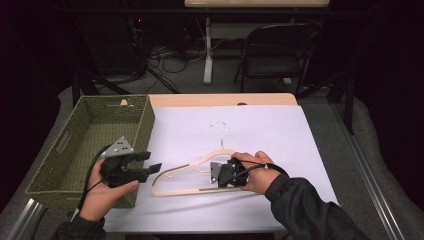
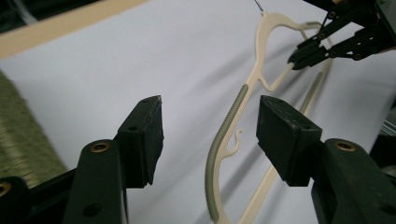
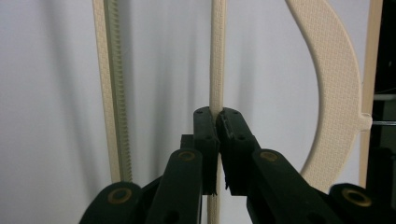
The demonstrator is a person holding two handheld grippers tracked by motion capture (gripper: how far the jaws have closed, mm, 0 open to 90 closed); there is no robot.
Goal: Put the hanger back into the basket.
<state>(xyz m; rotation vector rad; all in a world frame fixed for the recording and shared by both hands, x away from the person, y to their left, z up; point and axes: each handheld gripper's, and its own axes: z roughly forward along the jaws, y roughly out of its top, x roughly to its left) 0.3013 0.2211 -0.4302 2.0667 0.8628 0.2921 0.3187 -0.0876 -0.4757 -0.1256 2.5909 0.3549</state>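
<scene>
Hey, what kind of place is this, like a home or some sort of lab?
Probably a lab or recording room, not a home. Loose cables run over the floor behind the table, a folding chair stands in a dark backdrop, and the hanger and woven basket lie on a plain white sheet.

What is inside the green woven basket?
The basket looks empty: its woven floor shows bare. The near corner is covered by the left hand-held gripper and the hand, so that part stays unseen.
</scene>
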